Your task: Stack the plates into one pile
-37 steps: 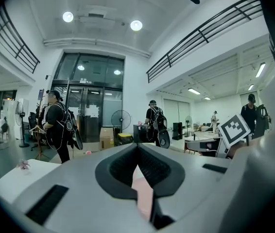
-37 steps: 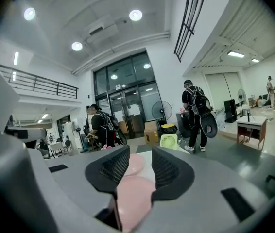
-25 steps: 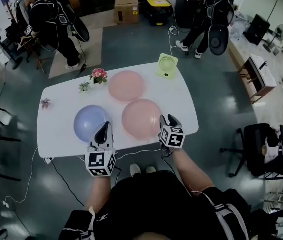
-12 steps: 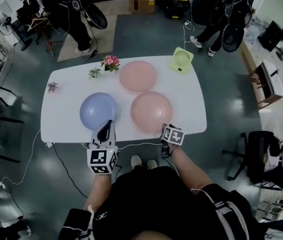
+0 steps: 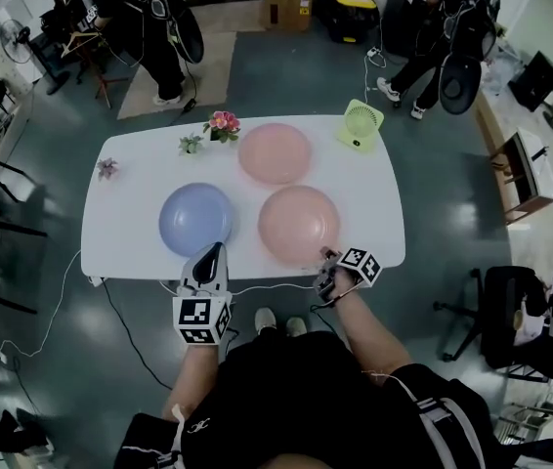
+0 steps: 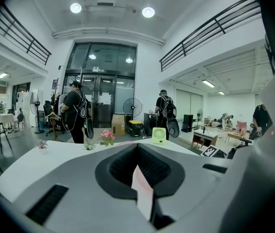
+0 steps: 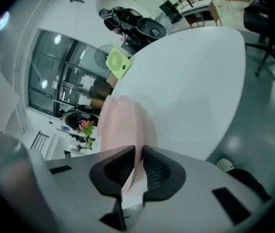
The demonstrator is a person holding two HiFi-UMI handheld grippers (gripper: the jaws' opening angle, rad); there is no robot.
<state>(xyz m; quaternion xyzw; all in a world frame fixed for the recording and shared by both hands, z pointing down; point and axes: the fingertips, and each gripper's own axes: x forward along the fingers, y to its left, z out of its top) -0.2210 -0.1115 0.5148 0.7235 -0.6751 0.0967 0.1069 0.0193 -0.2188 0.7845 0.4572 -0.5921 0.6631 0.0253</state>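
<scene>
Three plates lie on the white table [image 5: 120,225]: a blue plate [image 5: 195,219] at the near left, a pink plate [image 5: 299,223] at the near right, and a second pink plate [image 5: 275,152] farther back. My right gripper [image 5: 327,255] is at the near rim of the near pink plate. Its jaws are closing, and in the right gripper view the plate's rim [image 7: 120,125] fills the narrow gap of the right gripper [image 7: 138,152]. My left gripper [image 5: 216,250] hovers at the table's near edge just short of the blue plate. The left gripper [image 6: 137,152] is shut and holds nothing.
A green desk fan [image 5: 359,125] stands at the far right corner. A pink flower pot [image 5: 222,123] and small plants [image 5: 107,168] sit along the far left side. People stand beyond the table, and a black office chair [image 5: 511,301] is to the right.
My right gripper has dropped to the table's near edge, rolled over, and narrowed its jaws onto the near pink plate's rim. The left gripper has sunk slightly toward the edge.
</scene>
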